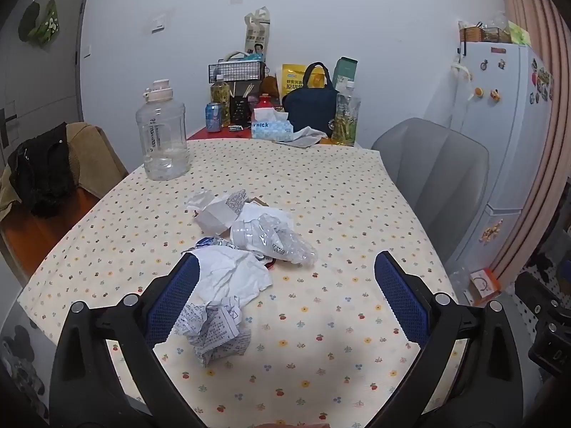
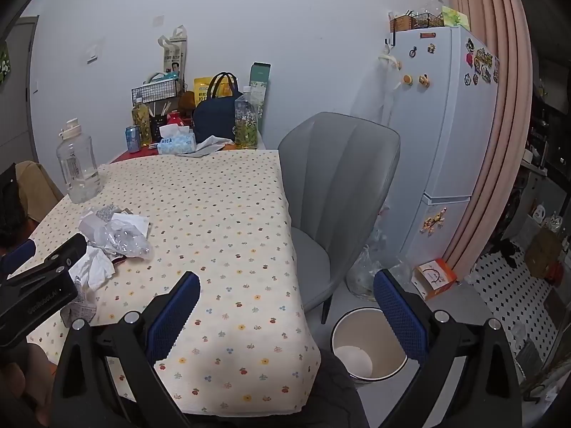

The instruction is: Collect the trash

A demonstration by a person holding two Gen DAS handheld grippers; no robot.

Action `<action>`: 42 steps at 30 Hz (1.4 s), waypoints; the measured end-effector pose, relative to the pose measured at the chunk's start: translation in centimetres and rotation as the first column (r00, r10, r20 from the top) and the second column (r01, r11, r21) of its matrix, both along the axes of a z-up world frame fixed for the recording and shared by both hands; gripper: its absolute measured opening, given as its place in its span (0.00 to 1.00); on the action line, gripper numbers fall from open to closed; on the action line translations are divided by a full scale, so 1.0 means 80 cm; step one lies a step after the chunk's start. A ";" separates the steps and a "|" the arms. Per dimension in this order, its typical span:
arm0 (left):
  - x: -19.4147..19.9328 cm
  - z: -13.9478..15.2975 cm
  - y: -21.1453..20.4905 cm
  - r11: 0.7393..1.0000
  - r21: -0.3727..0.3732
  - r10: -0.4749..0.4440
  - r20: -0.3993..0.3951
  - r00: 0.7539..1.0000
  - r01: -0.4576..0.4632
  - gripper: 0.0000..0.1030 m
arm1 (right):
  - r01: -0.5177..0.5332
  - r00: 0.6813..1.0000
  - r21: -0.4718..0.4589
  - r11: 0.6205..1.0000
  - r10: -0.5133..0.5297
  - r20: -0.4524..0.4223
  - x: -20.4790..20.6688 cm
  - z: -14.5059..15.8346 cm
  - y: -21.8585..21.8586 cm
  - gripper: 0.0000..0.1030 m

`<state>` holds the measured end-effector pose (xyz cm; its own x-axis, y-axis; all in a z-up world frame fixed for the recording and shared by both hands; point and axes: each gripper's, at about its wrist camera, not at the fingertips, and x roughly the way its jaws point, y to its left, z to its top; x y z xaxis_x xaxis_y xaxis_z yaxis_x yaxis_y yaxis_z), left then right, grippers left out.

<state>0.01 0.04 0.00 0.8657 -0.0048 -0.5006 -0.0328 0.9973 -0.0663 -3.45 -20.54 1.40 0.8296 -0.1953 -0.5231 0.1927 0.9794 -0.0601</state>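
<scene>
The left gripper (image 1: 285, 306) is wide open and holds nothing, ready to grab. The crumpled paper (image 1: 214, 331) lies just beside its left finger (image 1: 171, 303). The right gripper (image 2: 285, 314) is also wide open and empty, near the bin (image 2: 367, 342).

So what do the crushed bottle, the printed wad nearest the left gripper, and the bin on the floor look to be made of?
Crushed bottle: thin clear plastic, glossy, see-through and creased. Printed wad: matte white paper, sharply crumpled, with small black text. Bin: smooth and pale inside with a darker rim, probably plastic, possibly coated metal.
</scene>
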 end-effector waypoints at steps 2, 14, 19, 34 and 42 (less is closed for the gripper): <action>0.000 0.000 0.000 1.000 0.003 -0.002 0.000 1.000 0.002 0.95 | 0.001 1.000 -0.002 1.000 -0.001 0.002 0.000 0.000 0.001 0.93; 0.002 -0.007 0.002 1.000 0.018 0.005 -0.013 1.000 -0.004 0.95 | -0.005 1.000 0.002 1.000 0.005 -0.004 0.006 -0.010 0.007 0.93; 0.000 -0.005 0.006 1.000 0.019 0.017 -0.012 1.000 -0.017 0.95 | -0.006 1.000 0.008 1.000 0.007 -0.005 0.007 -0.009 0.003 0.93; 0.000 -0.003 0.010 1.000 0.014 0.019 -0.006 1.000 -0.018 0.95 | -0.009 1.000 0.001 1.000 0.009 -0.006 0.009 -0.010 0.007 0.93; -0.001 -0.003 0.005 1.000 0.014 0.006 -0.001 1.000 -0.006 0.95 | 0.000 1.000 0.007 1.000 0.000 0.002 0.006 -0.004 0.002 0.93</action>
